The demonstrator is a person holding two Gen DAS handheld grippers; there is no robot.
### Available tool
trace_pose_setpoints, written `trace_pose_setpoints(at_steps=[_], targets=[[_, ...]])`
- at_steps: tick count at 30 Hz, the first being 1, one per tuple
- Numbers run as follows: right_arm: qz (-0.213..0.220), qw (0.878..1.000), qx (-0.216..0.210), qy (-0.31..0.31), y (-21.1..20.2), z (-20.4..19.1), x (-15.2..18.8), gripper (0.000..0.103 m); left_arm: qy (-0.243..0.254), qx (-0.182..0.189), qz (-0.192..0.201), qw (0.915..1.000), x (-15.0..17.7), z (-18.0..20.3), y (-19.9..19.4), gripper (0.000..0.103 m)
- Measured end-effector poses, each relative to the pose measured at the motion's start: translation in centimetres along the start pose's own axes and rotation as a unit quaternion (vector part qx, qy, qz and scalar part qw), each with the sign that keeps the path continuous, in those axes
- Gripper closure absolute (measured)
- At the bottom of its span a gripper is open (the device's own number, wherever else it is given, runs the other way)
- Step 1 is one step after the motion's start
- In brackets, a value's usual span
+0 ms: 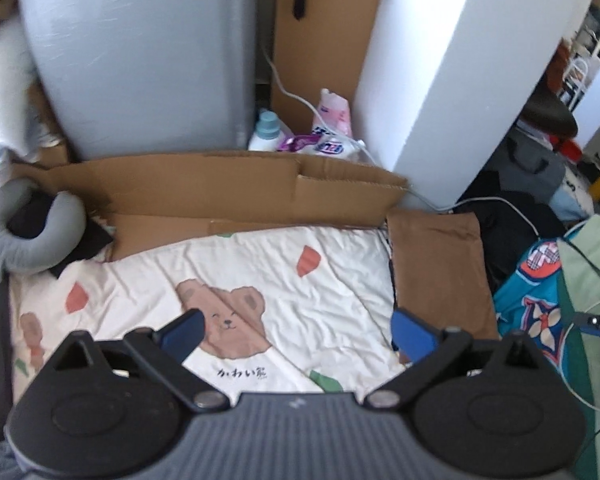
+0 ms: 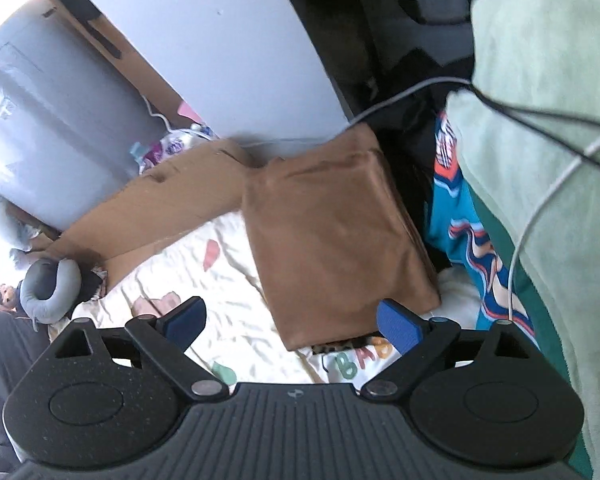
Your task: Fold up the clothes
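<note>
Clothes here mean a folded brown garment (image 2: 336, 232) lying flat on the bear-print sheet (image 1: 300, 280), just ahead of the right gripper (image 2: 292, 326) and ahead-right of the left gripper (image 1: 298, 334). Beyond both grippers a flattened cardboard box (image 1: 228, 188) borders the sheet's far edge. A grey neck pillow (image 1: 28, 228) sits far left. Both grippers hang above the sheet with jaws spread wide, nothing between the blue pads.

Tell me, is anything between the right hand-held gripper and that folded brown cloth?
Nothing visible. The right hand-held gripper is open and empty, and the folded brown cloth lies uncovered just ahead of it, on the bear-print sheet.
</note>
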State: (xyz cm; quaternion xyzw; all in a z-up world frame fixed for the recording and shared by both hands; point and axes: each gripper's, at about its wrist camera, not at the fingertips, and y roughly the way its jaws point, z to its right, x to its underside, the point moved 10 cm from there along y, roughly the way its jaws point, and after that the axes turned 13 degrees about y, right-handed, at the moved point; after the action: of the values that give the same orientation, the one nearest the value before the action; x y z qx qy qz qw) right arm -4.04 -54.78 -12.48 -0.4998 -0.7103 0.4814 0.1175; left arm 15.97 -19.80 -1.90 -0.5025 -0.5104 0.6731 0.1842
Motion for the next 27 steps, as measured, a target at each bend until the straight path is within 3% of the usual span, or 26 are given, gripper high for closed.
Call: trace_pose_setpoints(at_steps=[6,9,15,21,27], targets=[[0.001,1.0,-0.016,-0.014,-1.3,-2.7,-0.3,0.002,-0.048,-0.038,-0.038,0.9974,2.9,-3.9,-2.8,0.001],[0.005,0.999,-0.022,-0.025,-1.6,-4.2,-0.3,0.002,-0.088,-0.05,-0.047,0.9938,4.6,-6.2,-4.3,0.001],[-0.016,0.998,-0.034,-0.044,-1.8,-7.9,0.9,0.002,-0.117,-0.072,-0.048,0.9894,7.2,-9.5,-7.1,0.0],[-0.03,0.998,-0.041,-0.044,-1.9,-11.3,3.3,0.001,-0.156,-0.061,-0.04,0.9851,10.5,-10.9,-7.0,0.0],[-0.038,0.997,-0.035,-0.053,-1.6,-14.6,5.5,0.001,-0.154,-0.047,-0.048,0.9859,14.4,-10.2,-6.5,0.0]])
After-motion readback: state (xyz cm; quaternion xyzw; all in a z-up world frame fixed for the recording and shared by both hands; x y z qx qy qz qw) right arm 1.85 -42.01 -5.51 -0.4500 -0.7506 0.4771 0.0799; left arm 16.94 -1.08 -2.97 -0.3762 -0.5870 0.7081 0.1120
